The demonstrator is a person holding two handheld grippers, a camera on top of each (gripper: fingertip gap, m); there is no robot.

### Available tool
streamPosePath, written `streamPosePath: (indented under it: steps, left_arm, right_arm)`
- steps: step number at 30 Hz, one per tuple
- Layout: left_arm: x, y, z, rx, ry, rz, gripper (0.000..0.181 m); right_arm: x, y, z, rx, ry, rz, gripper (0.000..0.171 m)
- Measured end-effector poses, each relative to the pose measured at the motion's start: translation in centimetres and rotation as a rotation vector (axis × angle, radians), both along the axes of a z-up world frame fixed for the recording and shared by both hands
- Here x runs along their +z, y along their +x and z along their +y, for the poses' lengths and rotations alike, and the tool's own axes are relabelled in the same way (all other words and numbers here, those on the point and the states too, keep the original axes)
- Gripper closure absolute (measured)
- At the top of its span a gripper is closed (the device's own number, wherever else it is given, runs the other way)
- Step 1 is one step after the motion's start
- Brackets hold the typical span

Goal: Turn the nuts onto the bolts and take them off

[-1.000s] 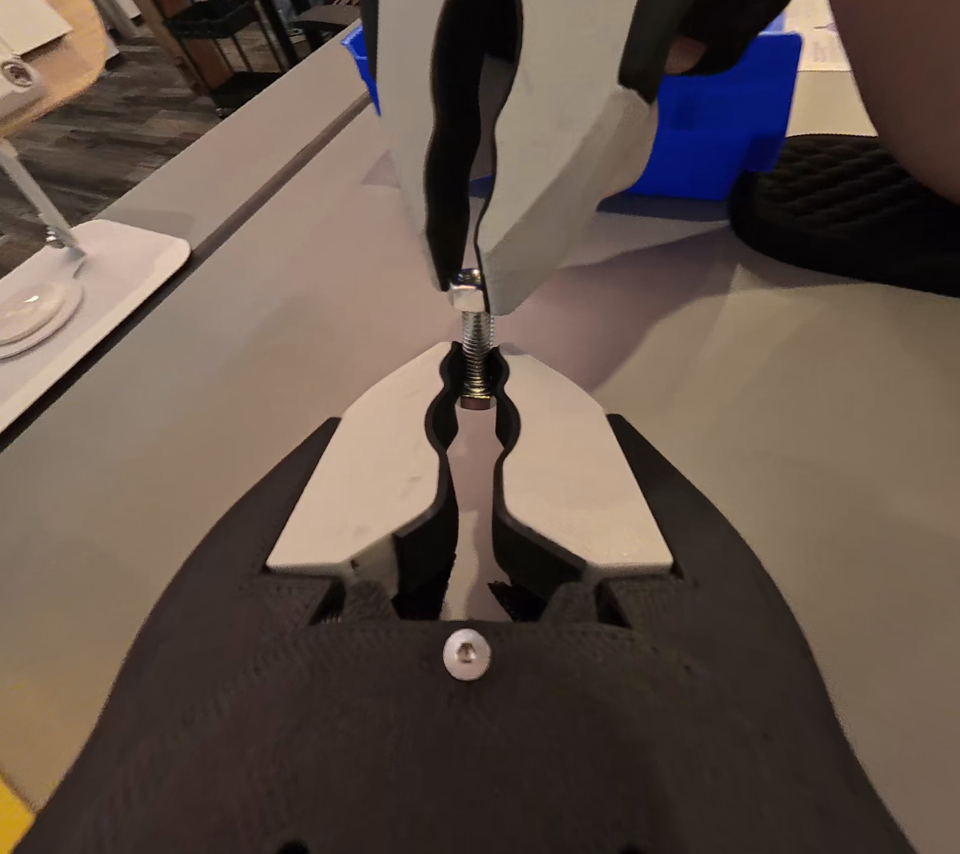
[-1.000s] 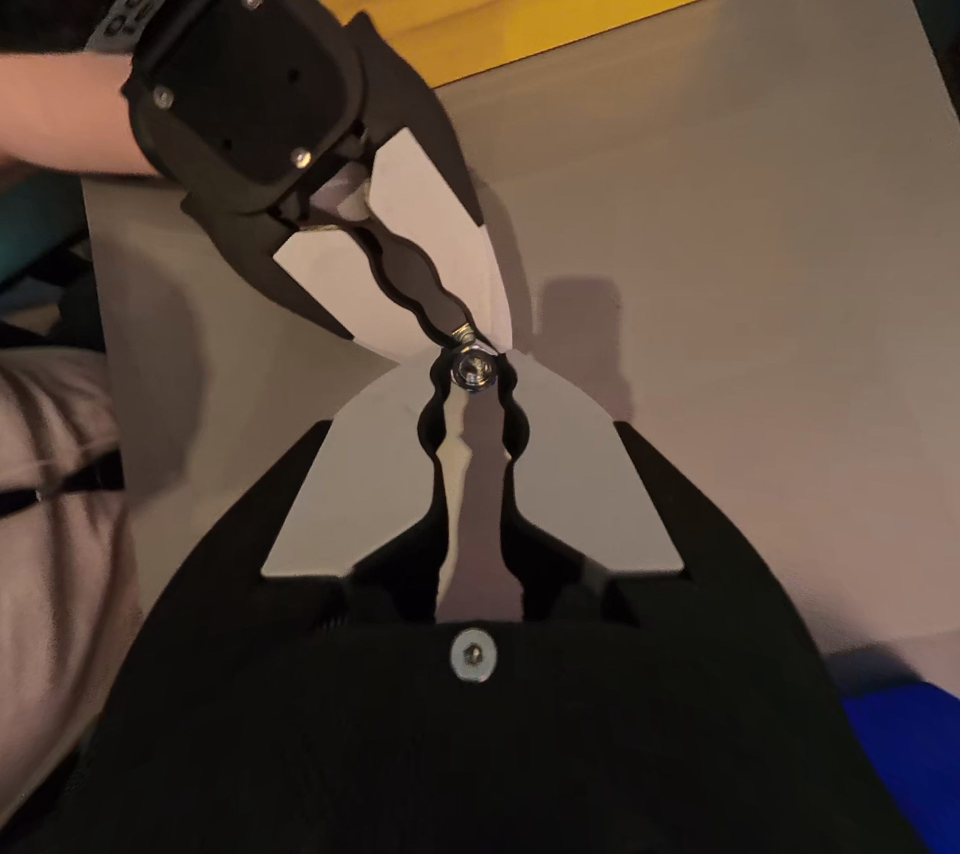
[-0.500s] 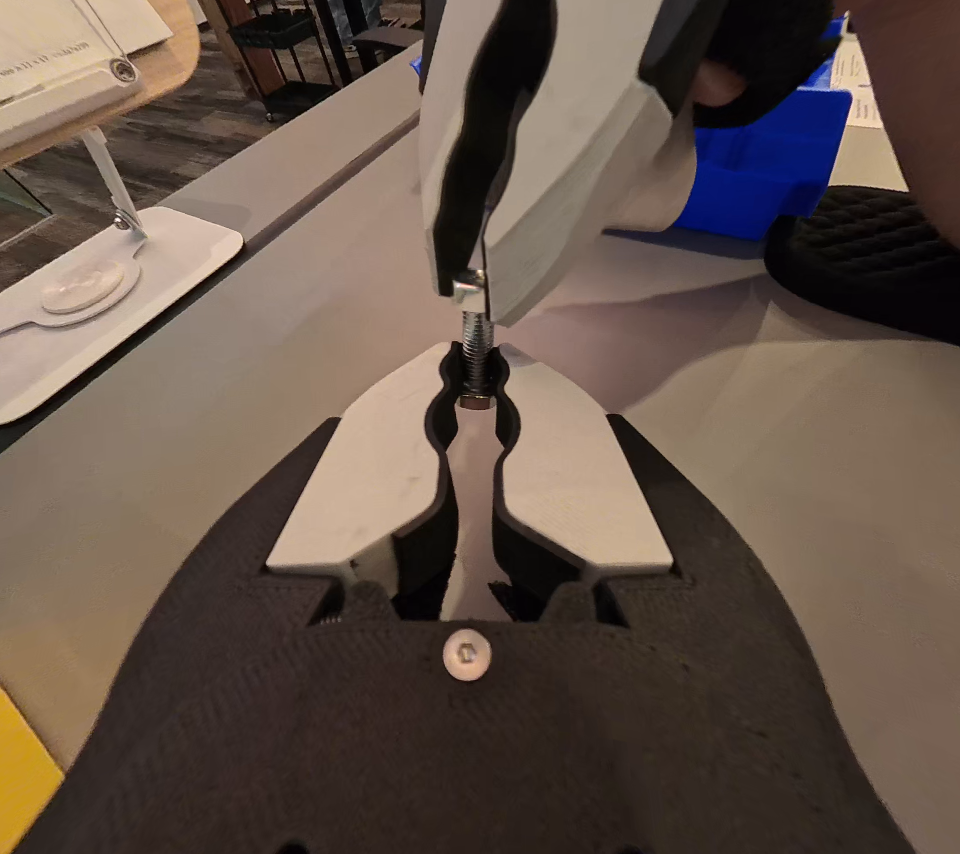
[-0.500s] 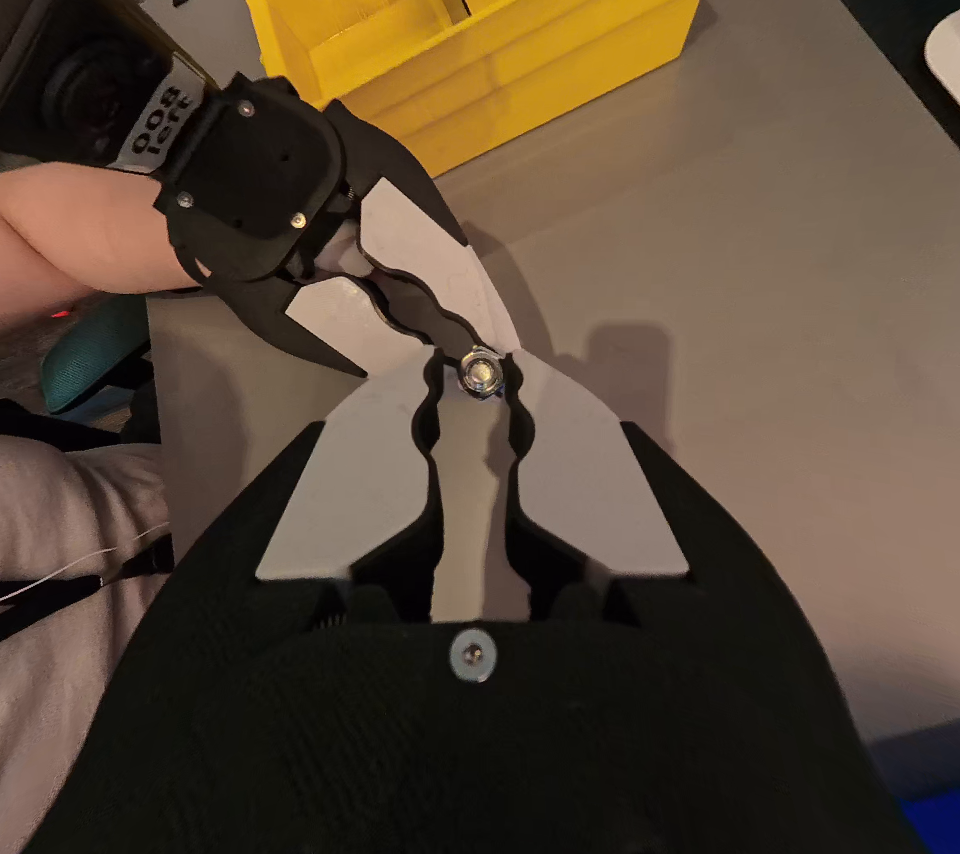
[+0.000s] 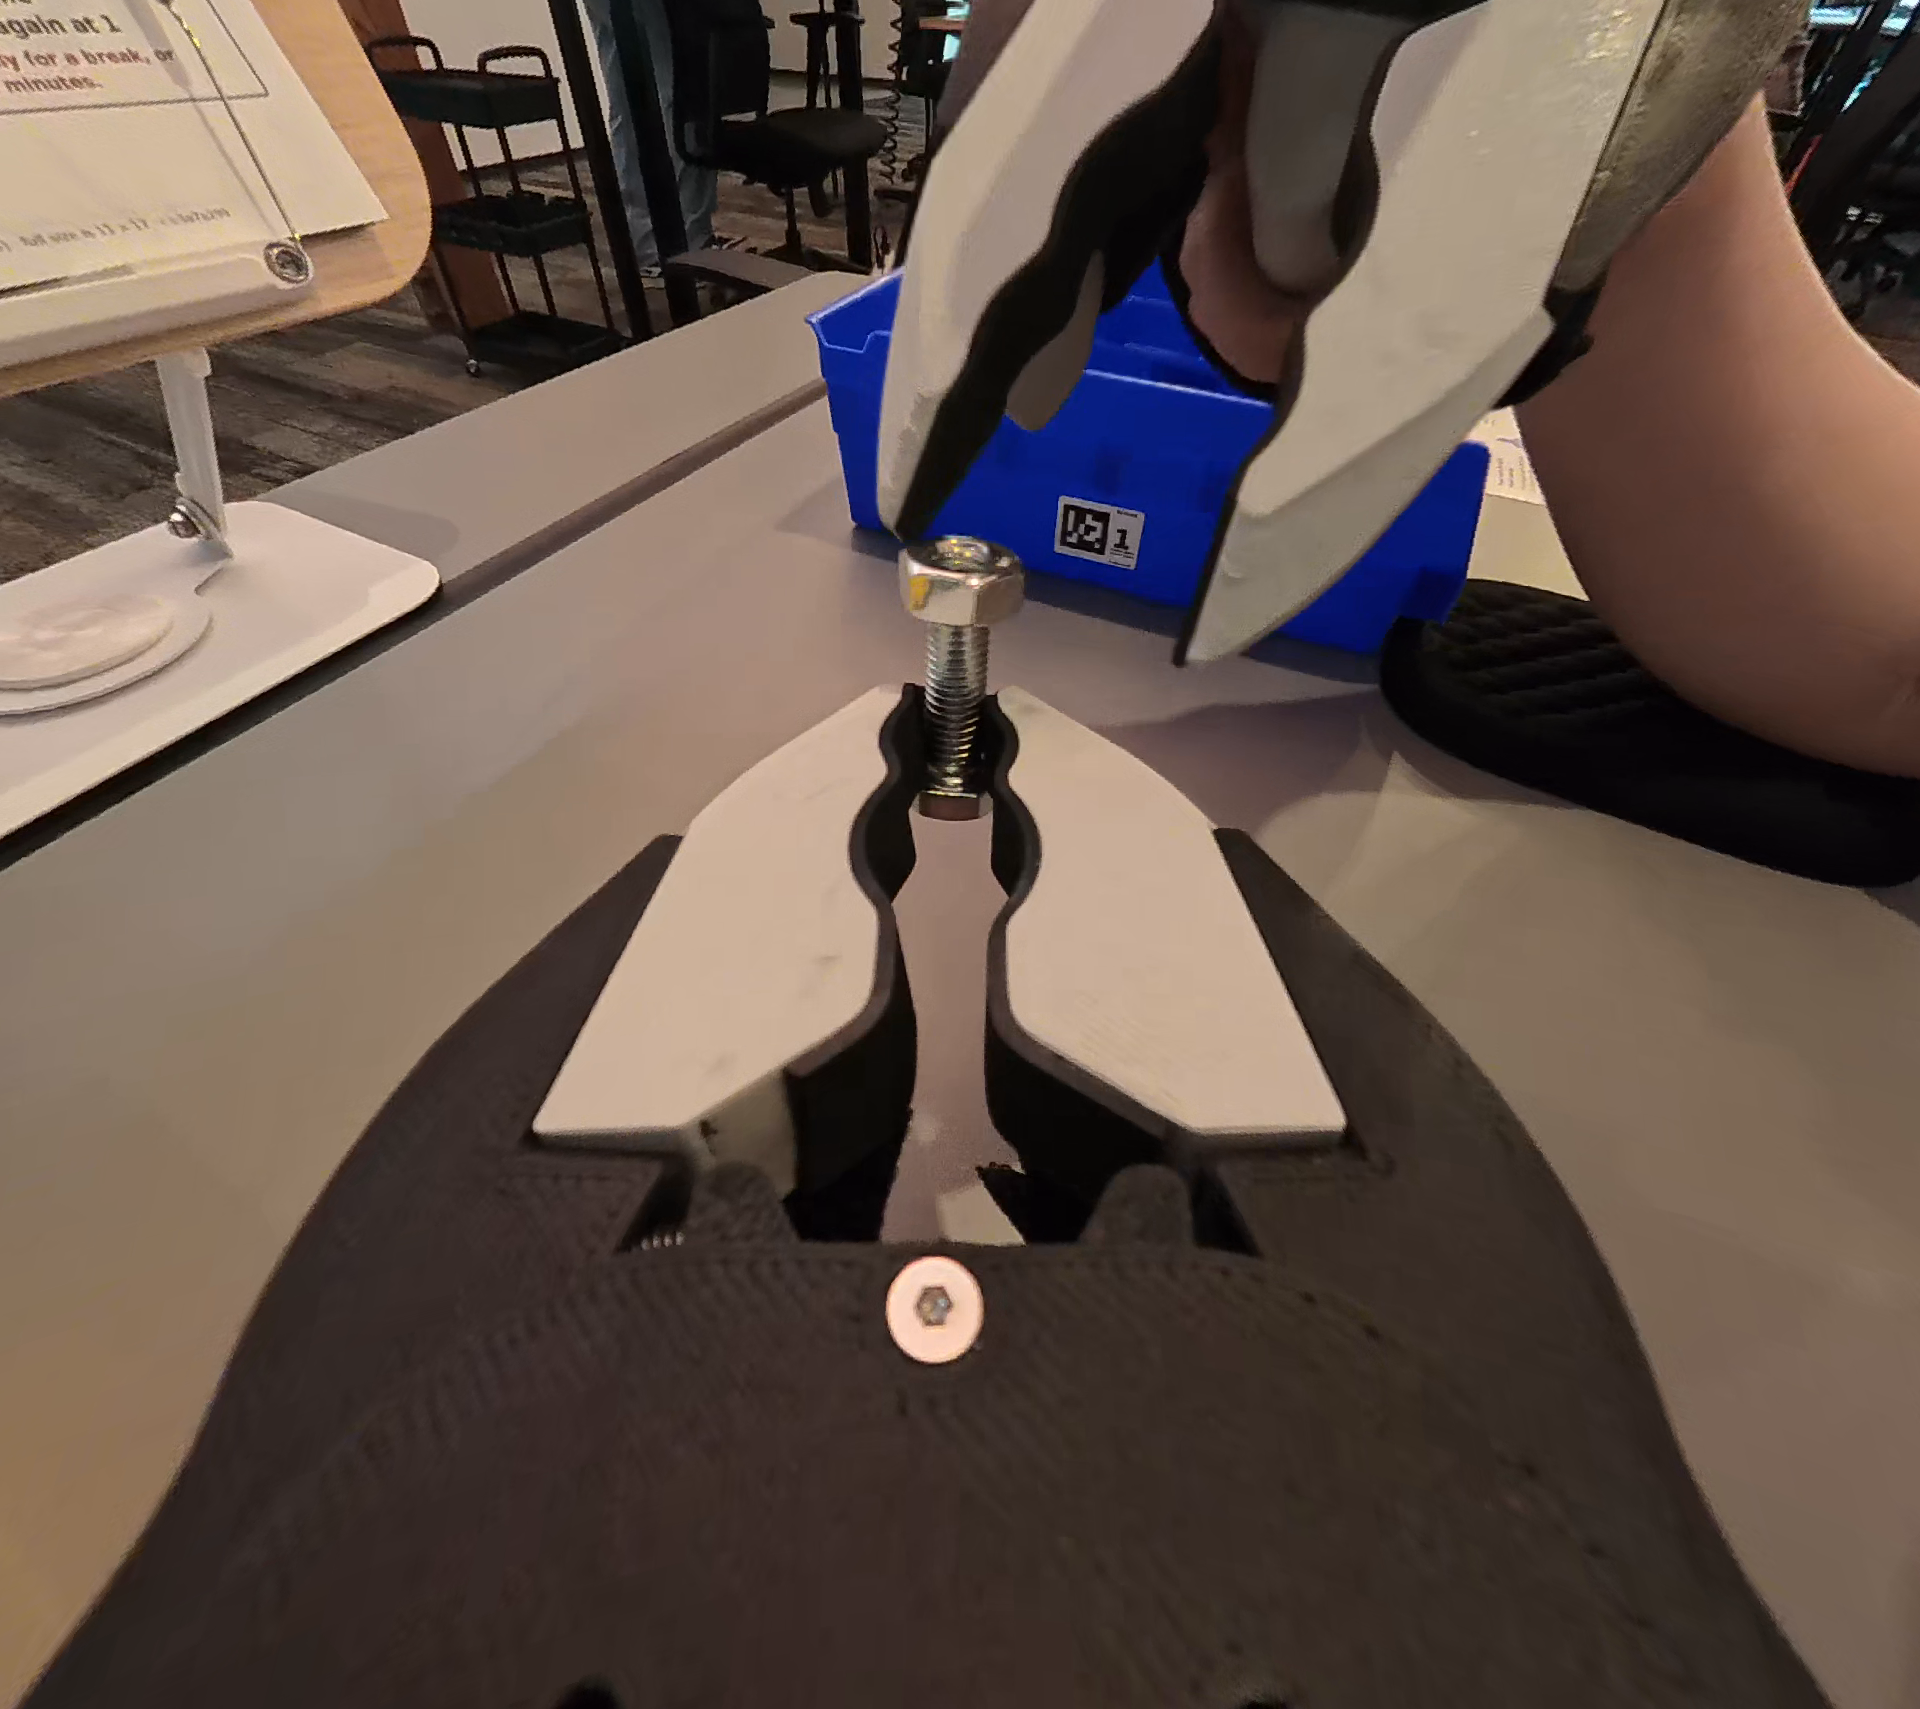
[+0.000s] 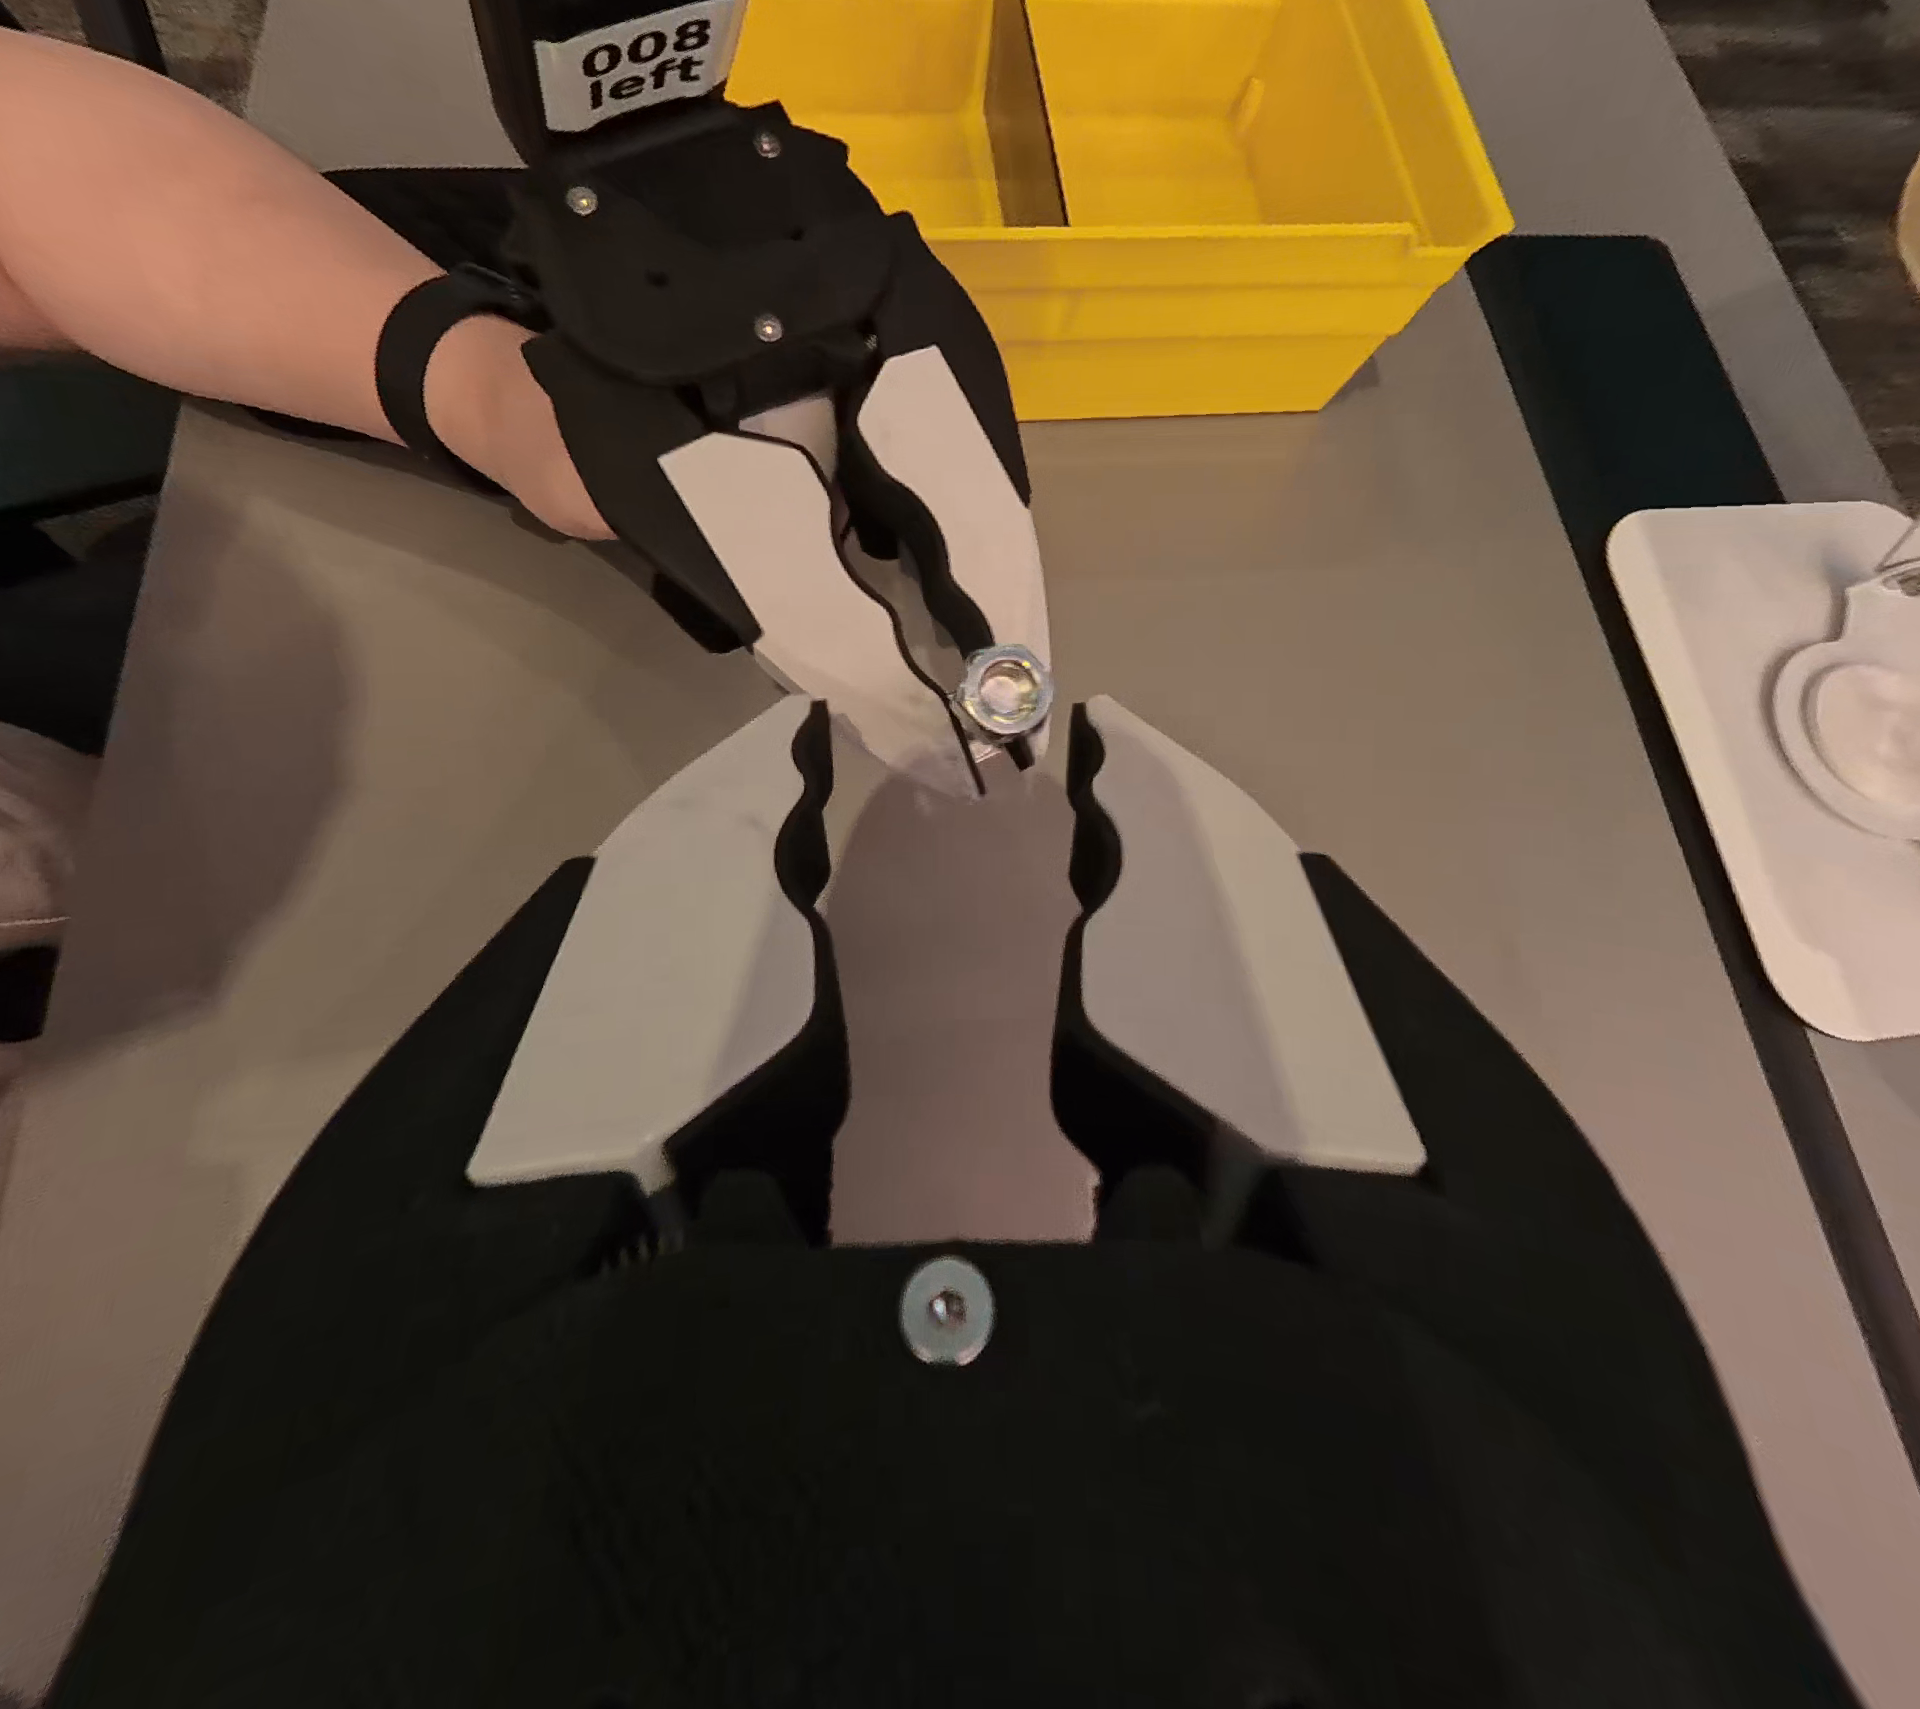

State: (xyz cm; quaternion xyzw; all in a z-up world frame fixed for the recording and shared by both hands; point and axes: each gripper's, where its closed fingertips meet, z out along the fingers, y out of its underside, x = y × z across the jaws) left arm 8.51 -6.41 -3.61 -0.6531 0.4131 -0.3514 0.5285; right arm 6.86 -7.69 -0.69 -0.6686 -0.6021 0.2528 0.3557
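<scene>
The left claw (image 5: 951, 714) is clamped on the lower shank of an upright silver bolt (image 5: 954, 703), which carries a hex nut (image 5: 961, 581) at its top end above the grey worktop (image 5: 416, 828). Just above the nut, the right claw (image 5: 1049, 589) hangs with its fingers spread wide, one fingertip (image 5: 902, 516) right at the nut's edge and the other clear of it. Beyond the bolt sits a blue bin (image 5: 1143, 454) with a small printed code sticker on its front wall; the right wrist view shows a divided yellow bin (image 6: 1195, 329) behind the left claw, whose housing bears a white lettered label (image 6: 639, 67).
</scene>
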Motion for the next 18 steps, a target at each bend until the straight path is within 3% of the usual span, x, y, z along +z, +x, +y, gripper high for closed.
streamPosePath:
  steps: [9,13,18]
  left_arm:
    - [-0.2,0.0,0.0,0.0,-0.005,0.007,0.172]
    - [-0.1,0.3,-0.4,-0.021,0.01,0.009,0.172]
    - [-0.3,0.3,-0.3,-0.012,0.016,0.028,0.172]
  right_arm:
    - [-0.1,0.9,-0.6,0.012,-0.013,-0.046,0.138]
    - [0.0,0.2,-0.1,0.008,0.038,-0.018,0.123]
    - [-1.0,0.1,-1.1,0.043,0.003,-0.078,0.116]
